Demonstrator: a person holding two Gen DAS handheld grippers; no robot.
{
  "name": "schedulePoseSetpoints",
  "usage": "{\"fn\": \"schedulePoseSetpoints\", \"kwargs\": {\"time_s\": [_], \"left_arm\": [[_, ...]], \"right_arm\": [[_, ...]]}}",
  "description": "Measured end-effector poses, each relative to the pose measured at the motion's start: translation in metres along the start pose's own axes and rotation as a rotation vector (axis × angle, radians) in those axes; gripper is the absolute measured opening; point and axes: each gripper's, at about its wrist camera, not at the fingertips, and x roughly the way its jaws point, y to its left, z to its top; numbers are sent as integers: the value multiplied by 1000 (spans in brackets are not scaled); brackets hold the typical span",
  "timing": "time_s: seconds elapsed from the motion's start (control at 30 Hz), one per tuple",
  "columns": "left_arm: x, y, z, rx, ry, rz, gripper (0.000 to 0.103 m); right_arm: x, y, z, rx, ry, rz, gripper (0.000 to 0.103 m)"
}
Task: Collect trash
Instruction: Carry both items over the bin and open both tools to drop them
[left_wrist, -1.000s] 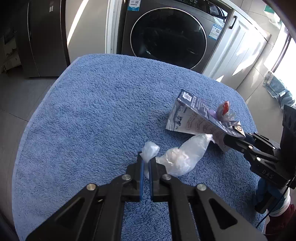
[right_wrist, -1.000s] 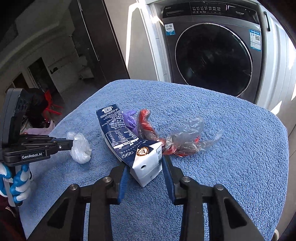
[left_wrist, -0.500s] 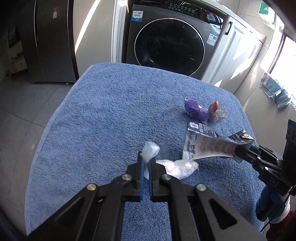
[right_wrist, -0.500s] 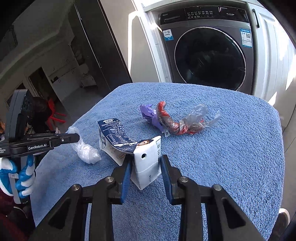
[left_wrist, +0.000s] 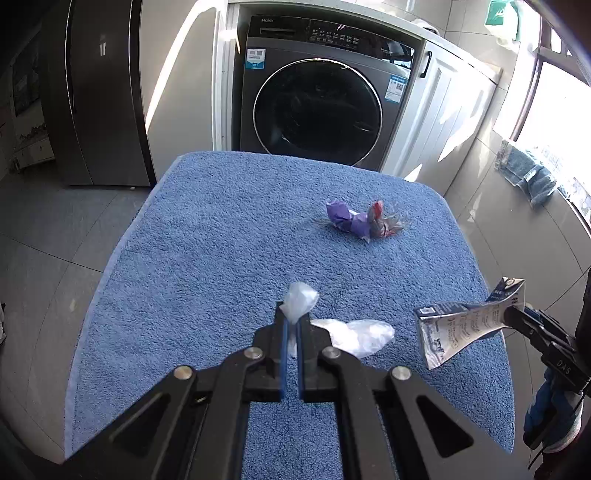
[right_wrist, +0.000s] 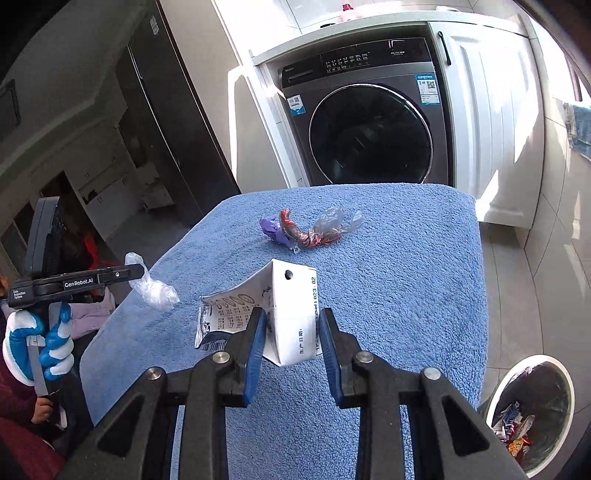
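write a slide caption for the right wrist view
Right gripper lifts a flattened milk carton above the blue towel, trash bin waiting below.

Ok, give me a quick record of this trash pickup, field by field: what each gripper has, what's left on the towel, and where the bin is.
left gripper: shut on the clear plastic bag
right gripper: shut on the flattened milk carton, lifted off the towel
blue towel: the purple and red wrappers lie on it, ungripped
trash bin: on the floor at the lower right of the right wrist view, open, some trash already inside
background: washing machine behind the table
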Motion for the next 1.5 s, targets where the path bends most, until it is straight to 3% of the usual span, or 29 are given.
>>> {"fn": "schedulePoseSetpoints", "kwargs": {"time_s": [0.2,0.37,0.63,0.83,1.17,1.33,1.5], "left_arm": [[-14,-21,2,47,-19,4,3],[-17,-60,11,113,-25,-26,3],[0,-164,27,266,-29,-137,3],[27,-257,29,390,-2,-235,3],[91,-409,6,557,90,-377,3],[123,-458,-9,617,122,-404,4],[155,-485,-21,616,186,-432,6]], "right_arm": [[-39,-16,-8,51,-78,-22,27],[-78,-42,-17,102,-150,-80,27],[-148,-108,-44,232,-229,-271,27],[-188,-160,-70,322,-236,-452,27],[-180,-230,-101,439,-166,-616,28],[-166,-259,-108,463,-124,-670,28],[-152,-283,-117,506,-96,-678,28]]}}
